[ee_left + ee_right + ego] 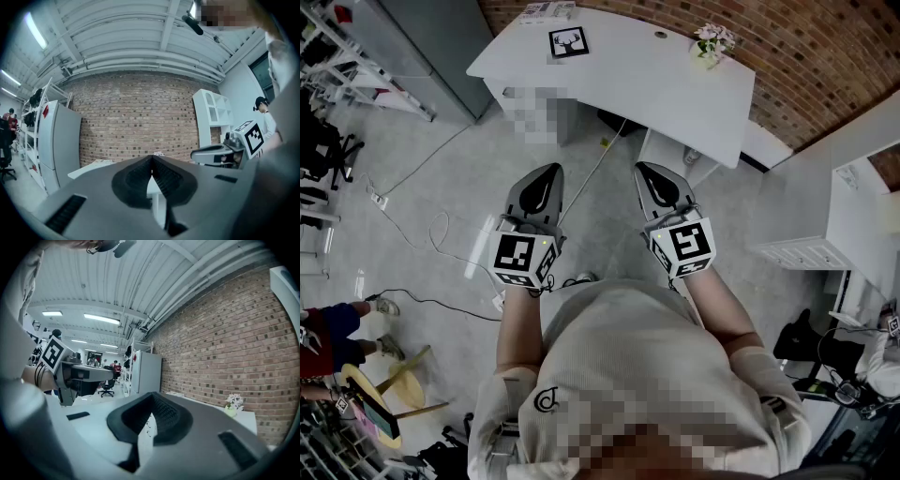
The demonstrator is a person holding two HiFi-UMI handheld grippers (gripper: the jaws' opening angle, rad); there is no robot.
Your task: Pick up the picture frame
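The picture frame, black-edged with a deer print, lies flat near the far left end of the white table. My left gripper and right gripper hang side by side over the floor, well short of the table, both shut with nothing between the jaws. In the left gripper view the jaws meet at the tips in front of the brick wall. The right gripper shows the same, with the small flower pot on the table to its right. The frame shows in neither gripper view.
A small flower pot stands at the table's right end and papers at its far edge. White shelving stands on the right, a grey cabinet on the left. Cables trail across the floor. People sit at the left.
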